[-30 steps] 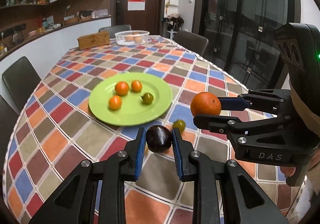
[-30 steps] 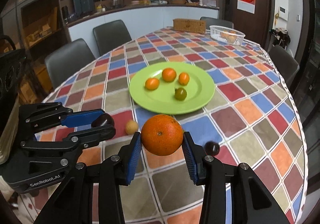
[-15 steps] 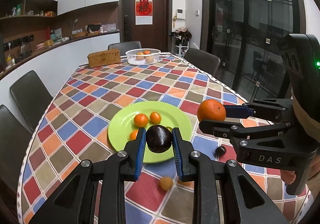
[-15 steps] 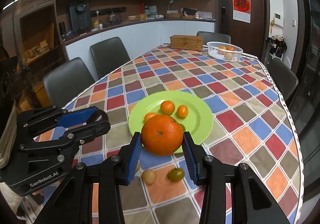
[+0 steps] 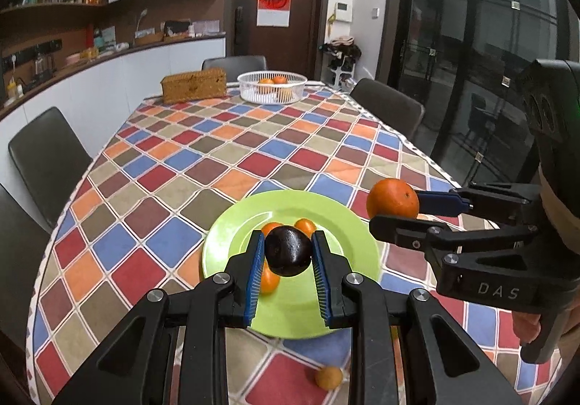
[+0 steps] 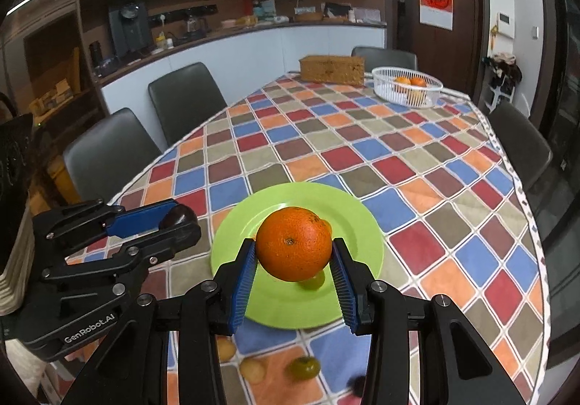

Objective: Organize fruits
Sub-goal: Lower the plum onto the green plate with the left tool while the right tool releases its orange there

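Observation:
My left gripper (image 5: 286, 256) is shut on a dark purple plum (image 5: 288, 252), held above the green plate (image 5: 235, 234). My right gripper (image 6: 293, 253) is shut on a large orange (image 6: 293, 243), also above the green plate (image 6: 348, 209); it shows at the right of the left wrist view (image 5: 393, 203). Small orange fruits (image 5: 305, 225) lie on the plate, partly hidden by the plum. A small green fruit (image 6: 314, 281) lies on the plate under the orange. Loose small fruits (image 6: 303, 368) lie on the tablecloth near me, one yellowish (image 5: 328, 376).
A white basket (image 5: 272, 88) with oranges and a wicker box (image 5: 194, 85) stand at the table's far end. Dark chairs (image 6: 186, 97) ring the checkered table. The table edge (image 6: 522, 187) runs along the right.
Both grippers have risen and drawn back with their fruits held; the plate now appears lower and nearer under them, and more of the far table shows.

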Available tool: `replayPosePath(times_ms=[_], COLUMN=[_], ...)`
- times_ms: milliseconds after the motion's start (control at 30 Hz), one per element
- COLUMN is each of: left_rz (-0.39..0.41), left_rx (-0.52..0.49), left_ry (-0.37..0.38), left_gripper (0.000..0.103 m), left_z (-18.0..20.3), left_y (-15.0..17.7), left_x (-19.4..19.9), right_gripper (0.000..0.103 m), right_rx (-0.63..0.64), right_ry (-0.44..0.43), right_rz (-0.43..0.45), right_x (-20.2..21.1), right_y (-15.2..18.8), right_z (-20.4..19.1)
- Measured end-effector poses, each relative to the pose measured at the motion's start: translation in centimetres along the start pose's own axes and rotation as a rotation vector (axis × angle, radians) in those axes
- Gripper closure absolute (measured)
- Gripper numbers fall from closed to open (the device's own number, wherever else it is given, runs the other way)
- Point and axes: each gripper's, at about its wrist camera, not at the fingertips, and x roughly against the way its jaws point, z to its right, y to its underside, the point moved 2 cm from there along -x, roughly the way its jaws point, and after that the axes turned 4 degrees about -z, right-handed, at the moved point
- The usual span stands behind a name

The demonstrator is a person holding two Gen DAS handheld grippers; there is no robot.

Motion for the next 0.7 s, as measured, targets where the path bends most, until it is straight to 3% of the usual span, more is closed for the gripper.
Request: replayPosePath(times_ms=[333, 700], left_rz=[-0.139, -0.255], left_rx=[0.064, 0.124], left_ry=[-0.006, 0.0], left_gripper=[0.077, 0.077], left_z=[-2.7, -4.3], left_y=[-1.0, -0.3], left_x=[-6.3, -10.8], right_gripper=[0.061, 0.061], right_rx=[-0.067, -0.167], right_ry=[0.039, 0.05], right_rz=[-0.123, -0.244], right_x=[-5.7, -10.2], right_y=[-1.1, -0.2], right_z=[2.3, 4.3])
